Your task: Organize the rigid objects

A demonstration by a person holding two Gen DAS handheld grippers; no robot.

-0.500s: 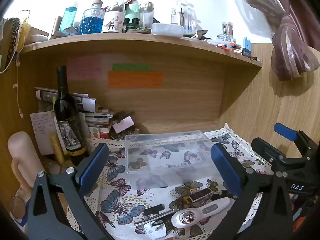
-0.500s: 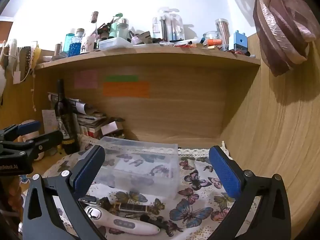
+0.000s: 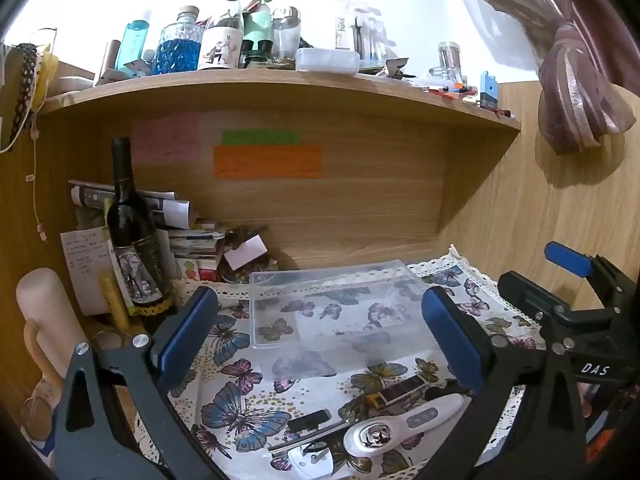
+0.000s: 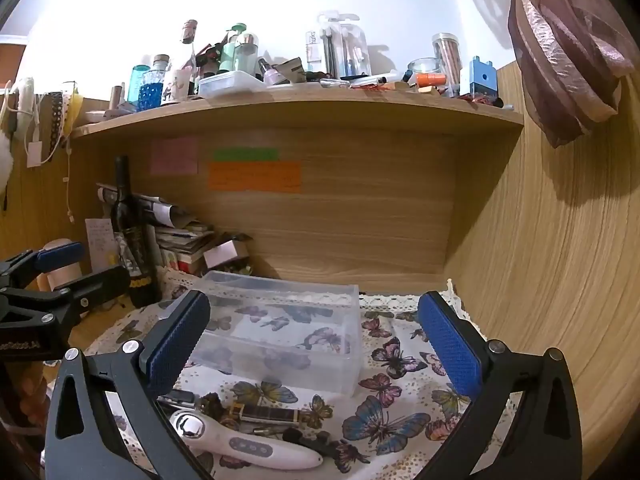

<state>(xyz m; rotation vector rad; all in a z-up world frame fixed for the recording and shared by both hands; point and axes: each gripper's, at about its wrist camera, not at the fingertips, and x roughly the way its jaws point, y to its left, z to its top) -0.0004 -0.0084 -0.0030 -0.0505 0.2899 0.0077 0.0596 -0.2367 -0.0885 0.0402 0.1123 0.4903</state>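
Tools both spread wide, empty: left tool (image 3: 320,344), right tool (image 4: 316,344), near clear rectangular plastic box (image 4: 280,328); white handheld massager (image 4: 244,444) just before box.

box (image 3: 336,312) on cloth (image 3: 240,412), massager (image 3: 400,428) before it, bottle (image 3: 134,240) left

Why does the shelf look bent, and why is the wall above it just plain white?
In both wrist views the fisheye lens bows the straight wooden shelf into an arc and darkens the corners. In the left wrist view, the wall behind the bottles is overexposed; in the right wrist view too, while the clear box below stays sharp.
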